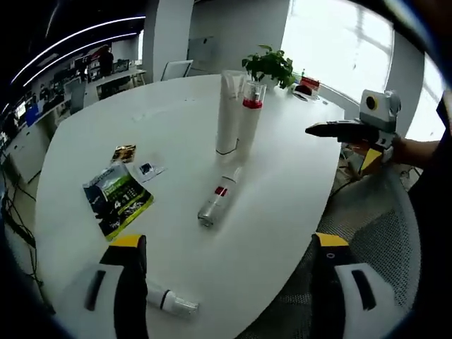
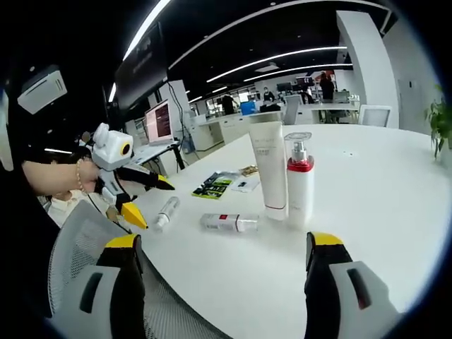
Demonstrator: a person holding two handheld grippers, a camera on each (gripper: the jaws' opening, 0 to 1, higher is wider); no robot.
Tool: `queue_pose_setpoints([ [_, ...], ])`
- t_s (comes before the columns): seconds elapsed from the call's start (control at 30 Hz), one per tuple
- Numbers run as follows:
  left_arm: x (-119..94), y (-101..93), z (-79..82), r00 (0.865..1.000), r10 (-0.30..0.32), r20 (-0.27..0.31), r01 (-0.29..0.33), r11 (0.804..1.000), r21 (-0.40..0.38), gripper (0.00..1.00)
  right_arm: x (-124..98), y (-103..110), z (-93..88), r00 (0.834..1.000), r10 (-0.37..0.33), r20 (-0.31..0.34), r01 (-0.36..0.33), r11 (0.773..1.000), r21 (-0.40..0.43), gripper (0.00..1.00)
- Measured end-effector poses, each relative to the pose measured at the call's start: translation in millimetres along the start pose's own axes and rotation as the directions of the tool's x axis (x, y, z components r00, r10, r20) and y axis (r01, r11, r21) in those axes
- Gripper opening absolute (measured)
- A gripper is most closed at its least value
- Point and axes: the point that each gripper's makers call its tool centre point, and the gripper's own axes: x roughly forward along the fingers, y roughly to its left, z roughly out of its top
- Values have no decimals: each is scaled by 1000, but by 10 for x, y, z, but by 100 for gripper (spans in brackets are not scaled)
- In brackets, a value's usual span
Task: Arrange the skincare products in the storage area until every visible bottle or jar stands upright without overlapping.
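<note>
Left gripper view gives me my left gripper [image 1: 229,282] with jaws spread, holding nothing, over the white desk [image 1: 282,183]. A white tube [image 1: 229,113] and pump bottle [image 1: 248,120] stand upright, touching. Two small bottles lie flat: one [image 1: 215,203] mid-desk, another [image 1: 168,300] near the edge. My right gripper [image 2: 229,282] is spread too, empty.

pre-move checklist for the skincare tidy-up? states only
1. White tube and pump bottle with red collar upright: ok.
2. Silver bottle with red label upright: not ok, on its side.
3. Small white bottle upright: not ok, lying near the table edge.
4. Left gripper open, fingers holding nothing: ok.
5. Right gripper open, holding nothing: ok.
6. Standing pair touching or apart: cannot tell.
</note>
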Motion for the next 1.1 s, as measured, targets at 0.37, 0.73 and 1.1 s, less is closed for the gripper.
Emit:
queue_pose_setpoints([
  [0.37, 338, 46, 58, 991, -37, -130, 51, 993, 104, 79, -6, -36, 9, 1000, -16, 8, 16, 1000, 7, 95],
  [0.73, 673, 76, 37, 964, -40, -264, 100, 971, 218, 69, -13, -76, 9, 999, -35, 12, 35, 999, 21, 94],
  [1.1, 925, 149, 55, 934, -36, -355, 149, 944, 295, 58, -15, -88, -7, 999, -42, 6, 42, 999, 33, 94],
])
